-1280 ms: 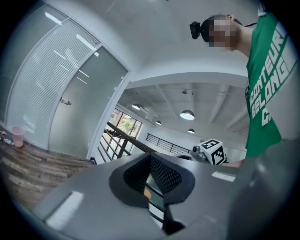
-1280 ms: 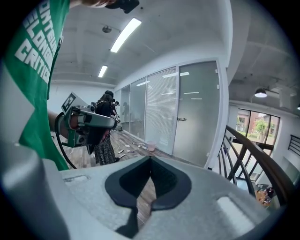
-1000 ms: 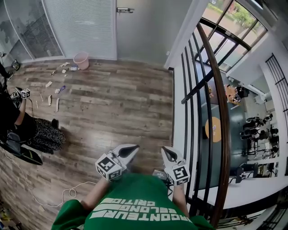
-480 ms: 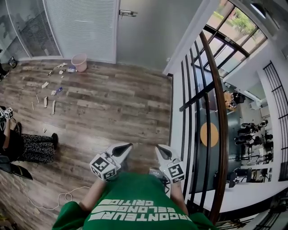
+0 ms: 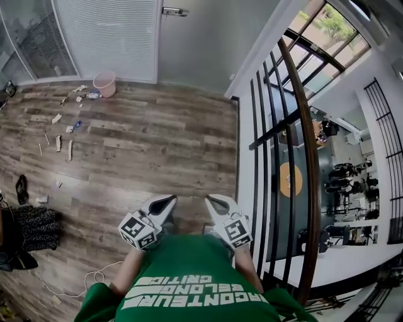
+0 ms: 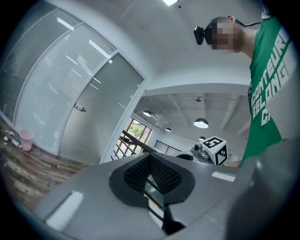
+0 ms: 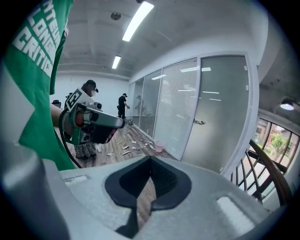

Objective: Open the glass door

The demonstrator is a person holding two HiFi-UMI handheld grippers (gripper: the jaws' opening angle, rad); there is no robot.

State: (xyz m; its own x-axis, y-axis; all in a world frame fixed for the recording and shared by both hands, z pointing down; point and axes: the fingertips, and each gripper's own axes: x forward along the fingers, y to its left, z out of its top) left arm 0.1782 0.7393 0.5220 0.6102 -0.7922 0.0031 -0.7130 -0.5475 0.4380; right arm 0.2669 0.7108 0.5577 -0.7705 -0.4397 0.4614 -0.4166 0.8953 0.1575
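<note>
The frosted glass door stands shut at the far end of the wood floor, its metal handle near the top of the head view. Both grippers hang close to my chest, far from the door. My left gripper and right gripper point forward side by side, each shut with nothing between its jaws. The left gripper view shows the door and handle beyond the left gripper. In the right gripper view the door and handle lie past the right gripper.
A glass wall with white blinds adjoins the door on its left. A pink bin and scattered litter lie near it. A black railing with a wooden handrail runs along the right. A seated person and a white cable are at the left.
Both grippers have drifted slightly left and lower in the head view. The seated person at the left has slid toward the frame's edge as the view turned.
</note>
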